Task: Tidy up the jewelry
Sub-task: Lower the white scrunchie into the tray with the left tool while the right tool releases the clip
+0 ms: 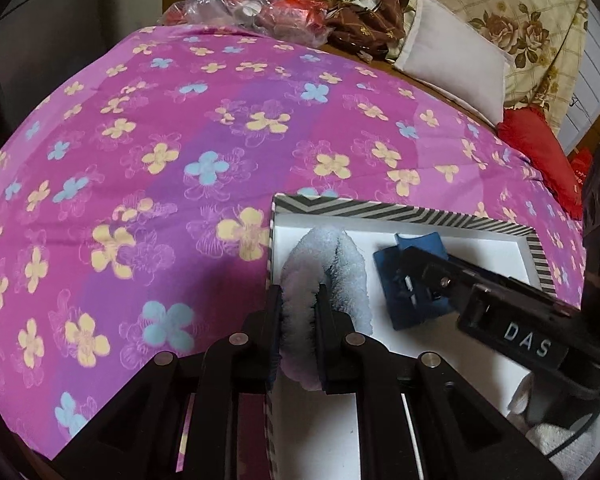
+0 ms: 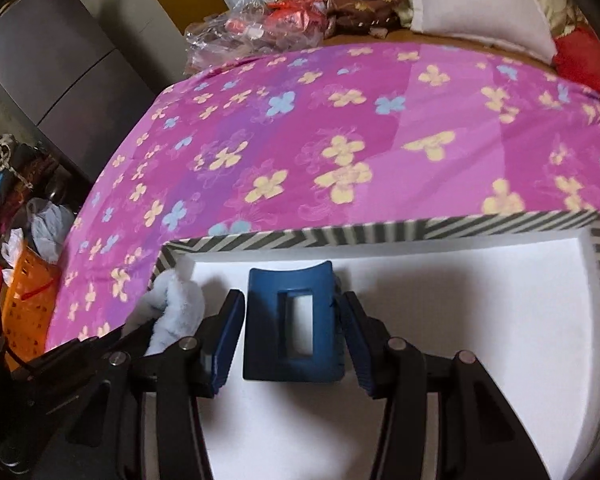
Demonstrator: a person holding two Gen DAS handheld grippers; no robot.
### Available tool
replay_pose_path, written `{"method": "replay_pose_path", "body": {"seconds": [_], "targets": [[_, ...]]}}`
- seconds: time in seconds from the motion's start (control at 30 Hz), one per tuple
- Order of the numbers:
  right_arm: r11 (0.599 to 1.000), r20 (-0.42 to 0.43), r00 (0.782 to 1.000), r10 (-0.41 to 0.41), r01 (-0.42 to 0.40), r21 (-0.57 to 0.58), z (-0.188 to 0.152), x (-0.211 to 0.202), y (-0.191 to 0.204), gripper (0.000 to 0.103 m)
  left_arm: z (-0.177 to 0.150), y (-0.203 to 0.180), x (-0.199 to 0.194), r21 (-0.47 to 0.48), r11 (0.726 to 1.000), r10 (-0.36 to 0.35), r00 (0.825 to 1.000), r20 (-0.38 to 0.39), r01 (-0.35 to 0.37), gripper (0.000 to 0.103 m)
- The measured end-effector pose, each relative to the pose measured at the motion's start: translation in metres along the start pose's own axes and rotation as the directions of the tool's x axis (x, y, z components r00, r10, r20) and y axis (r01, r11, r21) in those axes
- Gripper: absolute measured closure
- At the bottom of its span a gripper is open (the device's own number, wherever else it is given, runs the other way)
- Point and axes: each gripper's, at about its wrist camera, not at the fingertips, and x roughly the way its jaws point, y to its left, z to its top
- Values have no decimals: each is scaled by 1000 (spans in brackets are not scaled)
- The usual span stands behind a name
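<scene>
I see the pink floral bedspread [image 1: 180, 140] carrying the zigzag-rimmed white box [image 2: 380, 228]. My left gripper [image 1: 299, 320] pinches the fluffy pale-blue scrunchie [image 1: 328, 264] at the box's 9 o'clock wall. My right gripper [image 2: 290, 340] gapes wide around the blue hair claw clip [image 2: 292, 320] lying on the box floor, fingers not clamping it.

Left wrist: you're close above the box's [image 1: 420, 212] left wall, facing the bed.
Right wrist: close, box-centred.
Shared: box [image 2: 380, 230], pink bedspread [image 1: 160, 120].

Left hand-held gripper [image 1: 299, 312] clamped tight — right hand-held gripper [image 2: 292, 320] spread wide, fingers angled fwd.
</scene>
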Motion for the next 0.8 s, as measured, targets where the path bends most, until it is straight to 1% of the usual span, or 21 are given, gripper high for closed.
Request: {"method": "replay_pose_path", "body": {"seconds": [0.07, 0.13, 0.17, 0.23, 0.3, 0.4, 0.47, 0.6, 0.7, 0.8], "targets": [[1000, 12, 1000, 15, -15, 25, -1, -2, -2, 50, 1, 0, 1, -1, 1000, 1, 1000, -3, -1, 88], [998, 21, 999, 32, -33, 55, -4, -9, -6, 45, 1, 1, 0, -8, 1000, -15, 1000, -5, 14, 82], [997, 27, 999, 41, -42, 69, -6, -14, -9, 42, 1, 3, -1, -15, 999, -29, 1000, -7, 29, 81], [995, 47, 997, 54, -57, 78, -13, -29, -14, 42, -1, 5, -5, -33, 998, -59, 998, -10, 59, 74], [995, 62, 997, 56, -61, 77, -21, -45, -17, 41, -4, 4, -12, -31, 997, -75, 997, -9, 75, 70], [996, 78, 995, 63, -67, 56, -37, -71, -21, 38, -13, -2, -29, 11, 999, -48, 999, 19, 48, 65], [998, 88, 995, 39, -43, 40, -49, -88, -23, 38, -20, -6, -43, 38, 999, -36, 999, 40, 34, 65], [999, 123, 992, 8, -12, 31, -76, -123, -31, 38, -36, -6, -64, 46, 999, -22, 997, 67, 19, 65], [1000, 145, 989, -25, 22, 17, -98, -143, -32, 38, -50, -6, -78, 57, 998, 2, 996, 86, -7, 65], [999, 162, 986, -38, 36, 15, -116, -158, -30, 37, -64, -9, -90, 73, 997, 13, 994, 105, -21, 65]]}}
